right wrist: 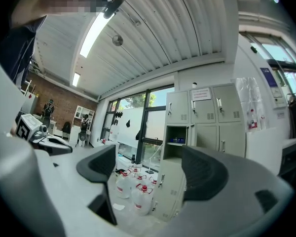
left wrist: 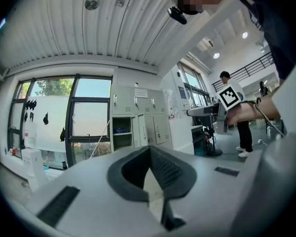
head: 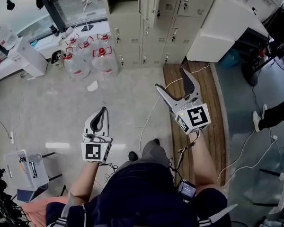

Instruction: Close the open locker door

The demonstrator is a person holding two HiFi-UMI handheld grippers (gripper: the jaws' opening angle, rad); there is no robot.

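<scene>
Standing well apart from the lockers [head: 177, 30], the person aims the right tongs [head: 170, 78], spread wide and empty, toward the open locker door [head: 150, 4], likely to push it; the left tongs [head: 103, 110] stay out of the job, pressed together.

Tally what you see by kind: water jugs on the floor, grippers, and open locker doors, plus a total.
Water jugs: 5
Grippers: 2, left gripper and right gripper
Open locker doors: 1
Total: 8

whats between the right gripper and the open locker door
Head view: just floor, with a white cable and a wooden strip, between right gripper and door; nothing stands there.
</scene>
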